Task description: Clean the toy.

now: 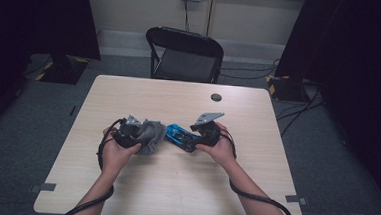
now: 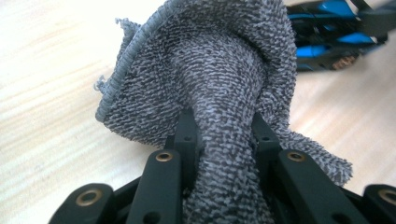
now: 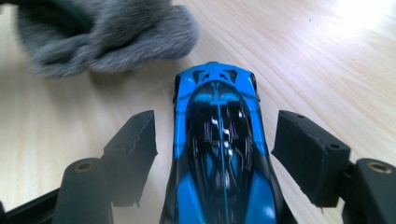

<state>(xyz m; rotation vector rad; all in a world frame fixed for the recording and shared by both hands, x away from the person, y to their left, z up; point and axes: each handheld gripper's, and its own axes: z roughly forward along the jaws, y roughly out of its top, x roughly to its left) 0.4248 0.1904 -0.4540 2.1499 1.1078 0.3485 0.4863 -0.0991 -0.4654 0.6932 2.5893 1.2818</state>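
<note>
A grey terry cloth (image 1: 152, 134) is bunched up at the table's middle, and my left gripper (image 1: 138, 133) is shut on it. In the left gripper view the cloth (image 2: 219, 70) bulges out between the two jaws of that gripper (image 2: 224, 128). A blue and black toy car (image 1: 179, 136) lies on the table just right of the cloth. My right gripper (image 1: 197, 134) sits at the car's right end. In the right gripper view the car (image 3: 217, 140) lies lengthwise between the jaws of that gripper (image 3: 217, 123), with a gap on each side. The cloth (image 3: 102, 32) lies beyond the car's nose.
The light wooden table (image 1: 173, 186) has a small round black cap (image 1: 216, 97) near its far edge. A black folding chair (image 1: 184, 52) stands behind the table. Cables (image 1: 298, 111) trail over the floor at the right.
</note>
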